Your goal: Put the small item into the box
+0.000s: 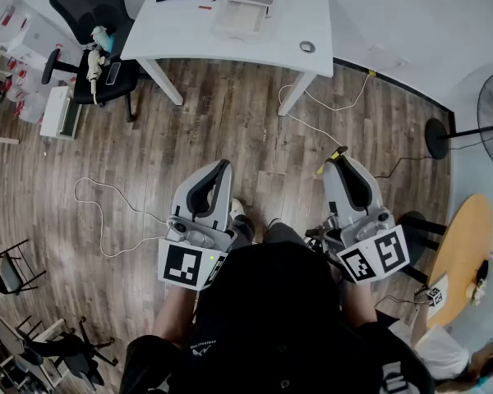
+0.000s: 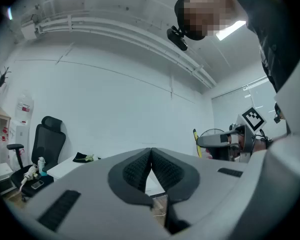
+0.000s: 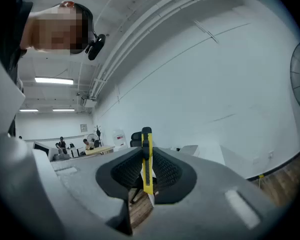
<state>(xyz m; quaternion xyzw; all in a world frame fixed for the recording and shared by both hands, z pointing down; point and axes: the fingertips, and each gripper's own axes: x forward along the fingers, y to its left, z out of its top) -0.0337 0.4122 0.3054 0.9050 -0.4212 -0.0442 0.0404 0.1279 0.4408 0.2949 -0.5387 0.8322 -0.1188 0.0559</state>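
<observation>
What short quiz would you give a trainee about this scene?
1. True or false: the left gripper is shut with nothing in it.
2. What does the right gripper grip? A) a yellow utility knife B) a spoon C) a cable
3. In the head view, which black piece of furniture stands at the left end of the white table?

Key: 1 true; 2 A; 3 the office chair.
</observation>
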